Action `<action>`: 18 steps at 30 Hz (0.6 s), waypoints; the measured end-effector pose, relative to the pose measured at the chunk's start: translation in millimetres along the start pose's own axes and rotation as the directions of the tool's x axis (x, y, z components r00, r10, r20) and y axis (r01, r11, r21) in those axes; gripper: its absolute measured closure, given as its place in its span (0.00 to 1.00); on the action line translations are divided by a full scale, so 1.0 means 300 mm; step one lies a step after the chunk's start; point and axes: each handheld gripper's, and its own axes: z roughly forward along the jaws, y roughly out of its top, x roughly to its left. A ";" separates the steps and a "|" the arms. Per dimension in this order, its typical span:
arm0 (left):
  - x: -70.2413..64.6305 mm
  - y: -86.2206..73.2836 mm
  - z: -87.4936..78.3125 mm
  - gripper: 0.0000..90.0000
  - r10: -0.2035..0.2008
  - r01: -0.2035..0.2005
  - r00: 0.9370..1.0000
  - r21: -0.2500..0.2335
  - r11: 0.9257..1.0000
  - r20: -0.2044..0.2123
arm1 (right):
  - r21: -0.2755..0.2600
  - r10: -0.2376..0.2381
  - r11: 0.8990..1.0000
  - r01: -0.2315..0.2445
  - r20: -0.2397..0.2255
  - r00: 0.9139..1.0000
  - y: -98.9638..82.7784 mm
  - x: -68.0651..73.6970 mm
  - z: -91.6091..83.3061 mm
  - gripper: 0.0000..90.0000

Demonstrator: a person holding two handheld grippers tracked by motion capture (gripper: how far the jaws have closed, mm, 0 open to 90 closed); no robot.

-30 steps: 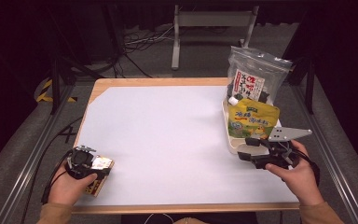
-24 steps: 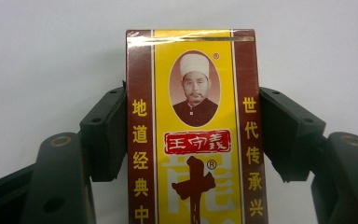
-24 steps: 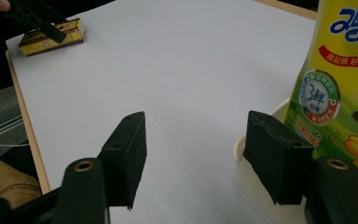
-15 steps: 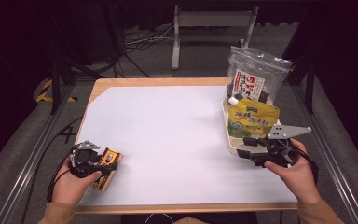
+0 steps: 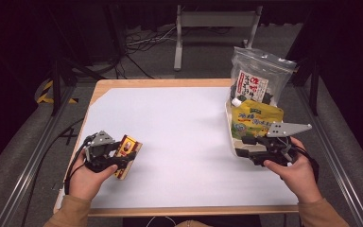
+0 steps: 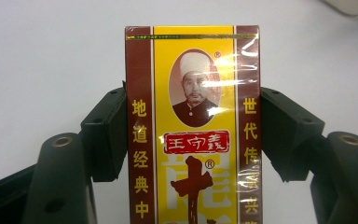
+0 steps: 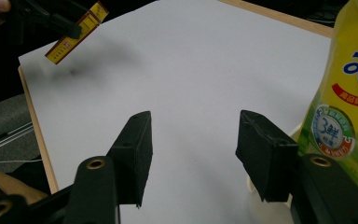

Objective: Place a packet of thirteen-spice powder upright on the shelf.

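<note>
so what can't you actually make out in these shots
- Yellow and maroon box, left gripper view: lower part cut off by the bottom edge; glare blurs some print.
- Yellow pouch, right gripper view: cut off by the right edge.
- White tray, high view: mostly hidden behind the pouch and the right gripper.
- Clear bag, high view: label too small to read.

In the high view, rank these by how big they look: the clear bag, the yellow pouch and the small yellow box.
1. Clear bag, largest.
2. Yellow pouch, partly hidden in its tray, so this place is less sure.
3. Small yellow box, smallest, though nearest the camera.
</note>
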 end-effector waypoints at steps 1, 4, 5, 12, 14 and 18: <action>-0.012 0.015 0.010 0.36 0.011 -0.011 1.000 -0.007 1.000 0.008 | -0.001 -0.002 1.000 0.002 -0.004 1.000 0.004 0.003 0.002 0.49; -0.038 0.047 0.031 0.36 0.041 -0.040 0.999 -0.031 0.999 0.023 | -0.015 0.002 1.000 -0.002 -0.017 1.000 0.019 0.015 0.010 0.48; -0.047 0.056 0.037 0.36 0.050 -0.048 0.998 -0.049 0.998 0.030 | -0.018 0.004 1.000 -0.004 -0.018 1.000 0.025 0.020 0.014 0.48; -0.104 0.103 0.084 0.36 0.098 -0.090 0.993 -0.117 0.989 0.070 | 0.006 0.051 0.999 -0.050 -0.022 0.998 0.070 0.051 0.035 0.47; -0.111 0.108 0.091 0.36 0.106 -0.096 0.992 -0.126 0.987 0.073 | 0.003 0.054 0.999 -0.054 -0.029 0.998 0.074 0.054 0.037 0.47; -0.139 0.118 0.115 0.36 0.121 -0.106 0.989 -0.164 0.981 0.086 | 0.002 0.070 0.998 -0.070 -0.042 0.997 0.101 0.065 0.057 0.49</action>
